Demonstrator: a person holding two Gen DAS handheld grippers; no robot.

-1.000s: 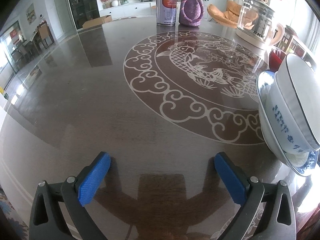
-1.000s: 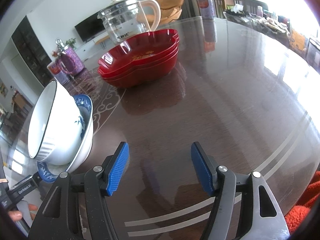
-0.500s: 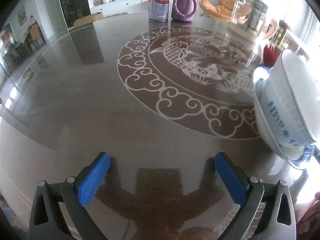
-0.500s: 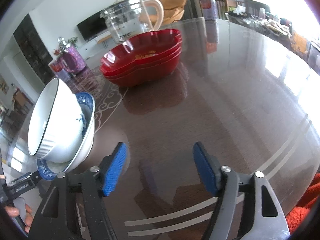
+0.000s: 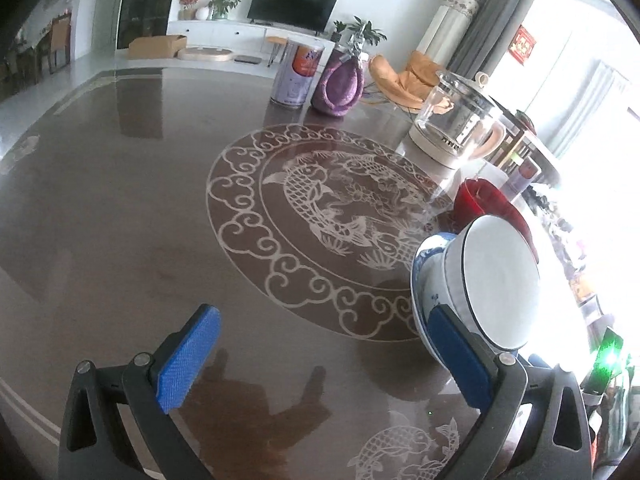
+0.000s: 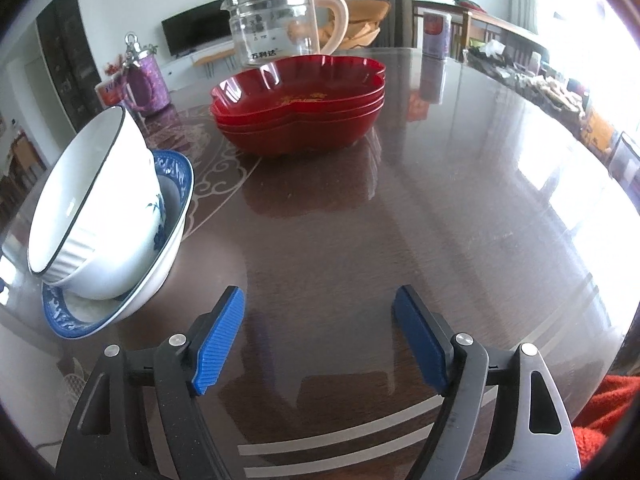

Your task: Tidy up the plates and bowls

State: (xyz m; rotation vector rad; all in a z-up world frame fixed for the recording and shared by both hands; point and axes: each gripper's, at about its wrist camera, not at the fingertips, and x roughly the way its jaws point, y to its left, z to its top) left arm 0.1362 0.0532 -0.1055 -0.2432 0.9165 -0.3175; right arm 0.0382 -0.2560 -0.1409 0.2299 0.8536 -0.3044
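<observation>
Right wrist view: the surface (image 6: 400, 200) fills the frame, dark wood w/ a pale fish medallion at its middle. Biggest of my things is the stack of red plates (image 6: 298, 108), nested, sitting toward the far edge just in front of the glass kettle (image 6: 276, 20). Next, the blue-rimmed bowl (image 6: 132, 280) nearer my edge, well apart from the reds, tipped up on its side. Inside it sits the white bowl (image 6: 92, 200), also tilted, mouth facing away from the plates, not seated flat.

My right hand-held gripper (image 6: 318, 338) is spread wide, jaws almost done opening, nothing btwn the pads, only bare wood below. My left hand-held gripper (image 5: 320, 360) is wide apart too; its right pad overlaps the blue-rimmed bowl in the left wrist view, but I can't tell if it touches. Nothing is gripped.

Step, as I read it: plates done, bowls nested but leaning, so I'm btwn a release and the next grab. Next move prob needs one side to steady the blue-rimmed bowl by its rim while the other levels the white bowl so the pair sits upright. Go slow; glazed china on a glossy top will likely slide.
</observation>
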